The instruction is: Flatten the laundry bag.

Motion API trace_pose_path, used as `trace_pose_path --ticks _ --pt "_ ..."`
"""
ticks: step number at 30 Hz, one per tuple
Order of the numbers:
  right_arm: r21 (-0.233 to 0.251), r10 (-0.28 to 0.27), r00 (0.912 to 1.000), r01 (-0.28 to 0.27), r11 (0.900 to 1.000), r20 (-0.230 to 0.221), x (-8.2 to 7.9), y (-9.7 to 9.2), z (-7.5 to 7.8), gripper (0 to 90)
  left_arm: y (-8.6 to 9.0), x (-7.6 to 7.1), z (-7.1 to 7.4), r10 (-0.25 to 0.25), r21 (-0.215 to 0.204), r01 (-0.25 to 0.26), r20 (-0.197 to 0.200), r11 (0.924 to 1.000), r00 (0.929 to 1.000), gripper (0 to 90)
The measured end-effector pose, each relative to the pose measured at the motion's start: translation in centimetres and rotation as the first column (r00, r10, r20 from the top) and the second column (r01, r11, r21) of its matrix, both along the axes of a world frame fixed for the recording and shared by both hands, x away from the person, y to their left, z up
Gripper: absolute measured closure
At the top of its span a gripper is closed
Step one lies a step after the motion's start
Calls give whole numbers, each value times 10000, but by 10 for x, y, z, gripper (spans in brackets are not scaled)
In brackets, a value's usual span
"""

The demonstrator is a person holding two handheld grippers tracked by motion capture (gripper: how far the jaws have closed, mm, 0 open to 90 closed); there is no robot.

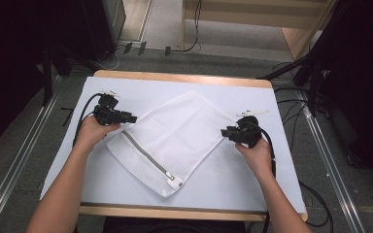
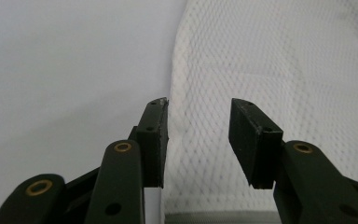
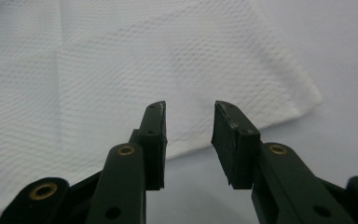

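the white mesh laundry bag [image 1: 167, 141] lies flat on the white sheet [image 1: 243, 170] that covers your counter [image 1: 175, 211], turned like a diamond, one corner toward the far edge and one toward you. the high view gives you the whole of it: a grey zipper [image 1: 145, 155] runs along the near-left edge and ends in a white pull tab close to the near corner. neither tool view takes in that tab; they give you the weave of the net and soft fold creases across it instead.

your left tool [image 1: 128, 118] sits at the bag's left corner, jaws spread, nothing pinched. its own view shows the bag's edge [image 2: 177, 93] running just inside one black pad, mesh showing through the gap, and a strip of the grey zipper at the bottom.

your right tool [image 1: 225, 131] sits at the right corner, also spread and holding nothing. its view shows that corner [image 3: 307, 100] lying loose on the sheet beyond the pads.

a grey floor [image 1: 24, 160] surrounds the counter in the high view.
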State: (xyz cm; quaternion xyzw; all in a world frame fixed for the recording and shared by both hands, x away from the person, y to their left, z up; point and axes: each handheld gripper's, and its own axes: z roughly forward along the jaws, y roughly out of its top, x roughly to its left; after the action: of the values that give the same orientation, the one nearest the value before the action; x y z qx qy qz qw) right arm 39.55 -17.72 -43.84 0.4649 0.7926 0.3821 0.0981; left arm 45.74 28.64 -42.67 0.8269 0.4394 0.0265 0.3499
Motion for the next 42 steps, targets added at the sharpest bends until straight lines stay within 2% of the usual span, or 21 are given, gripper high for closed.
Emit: trace_pose_path --ticks 3,6,10,17,20,23,27,28,30,31,32,34,37,40,42 --pt "85 74 10000 -74 9999 31 -9 3 -5 650 -8 7 -6 -151 167 153 -91 9997 9998 584" --pt "98 90 9999 -89 9999 -85 -12 5 -11 640 -14 12 -11 -175 213 178 -148 9996 9997 579" --pt "69 76 9996 -74 9999 -254 -14 11 -19 611 -19 17 -18 -198 522 202 -67 9984 9998 570" --pt "-299 -8 9994 -3 9996 -348 -15 19 -30 575 -20 19 -24 -231 367 228 64 9991 9997 592" --pt "-400 -91 9996 81 9992 -252 -14 23 -32 571 -21 17 -25 -308 394 306 42 9988 9995 674" --pt "-502 -105 9999 101 9987 -68 -13 30 -34 573 -22 16 -25 -218 652 210 114 9977 9997 767" --pt "-1113 -253 9992 287 9934 317 -13 39 -34 669 -21 17 -26 -71 568 74 -63 9984 10000 886" --pt "-1126 -289 9990 325 9931 342 -13 39 -34 683 -20 17 -26 -107 553 113 -116 9984 9999 896" --pt "-1114 -327 9990 361 9931 321 -13 38 -34 748 -21 17 -25 -74 577 81 -129 9983 9999 900" --pt "-943 -306 9992 330 9950 275 -12 37 -34 825 -21 17 -25 -59 597 67 -144 9982 9999 900" --pt "-606 -268 9996 269 9978 24 -10 36 -34 843 -21 17 -25 17 523 -7 -189 9986 9998 900" --pt "-523 -192 9998 192 9984 9 -9 36 -35 884 -20 18 -25 28 390 -14 -347 9992 9994 900" --pt "-643 -82 9999 75 9979 -102 -6 37 -33 900 -17 19 -25 73 138 -63 -694 9999 9976 900" --pt "-666 -93 9998 81 9977 -178 -3 36 -32 900 -17 17 -24 96 111 -88 -720 9999 9974 900" --pt "-548 -171 9997 163 9984 -147 0 33 -30 900 -16 14 -22 103 -64 -108 -693 9999 9975 900"
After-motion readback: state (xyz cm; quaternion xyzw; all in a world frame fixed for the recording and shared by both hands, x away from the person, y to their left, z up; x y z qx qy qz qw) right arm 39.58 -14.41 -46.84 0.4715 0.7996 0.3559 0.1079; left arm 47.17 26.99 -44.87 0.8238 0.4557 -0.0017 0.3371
